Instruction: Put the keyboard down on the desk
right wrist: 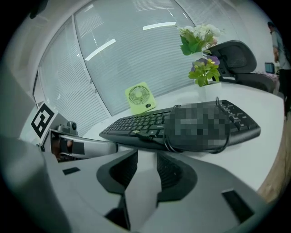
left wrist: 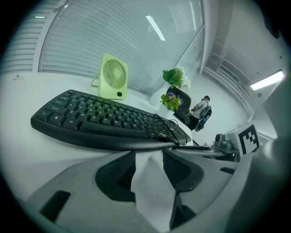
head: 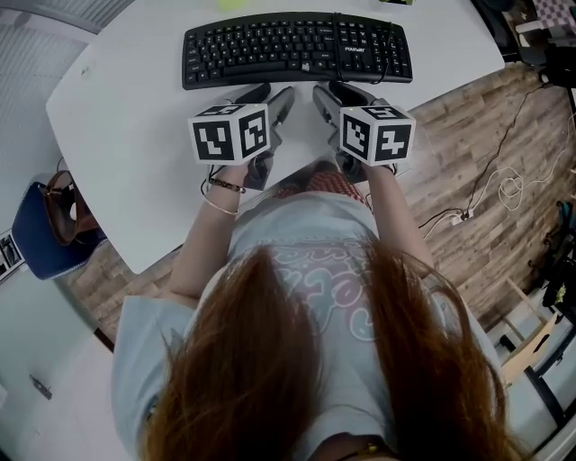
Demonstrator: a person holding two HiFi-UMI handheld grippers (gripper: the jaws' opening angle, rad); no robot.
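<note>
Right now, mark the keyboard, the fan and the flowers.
keyboard point(head: 270, 49): head view, on the main key rows.
fan point(left wrist: 113, 73): left gripper view, on the round grille.
flowers point(right wrist: 199, 32): right gripper view, on the white blooms.

Cropped by the head view's top edge at twelve o'clock: green fan point(head: 232, 4), a sliver only. Too small to read there: key legends on the keyboard point(head: 297, 49). Too distant to make out, three o'clock in the left gripper view: small figure point(left wrist: 202, 108). Cut by the right gripper view's rim at two o'clock: person point(right wrist: 275, 34).
</note>
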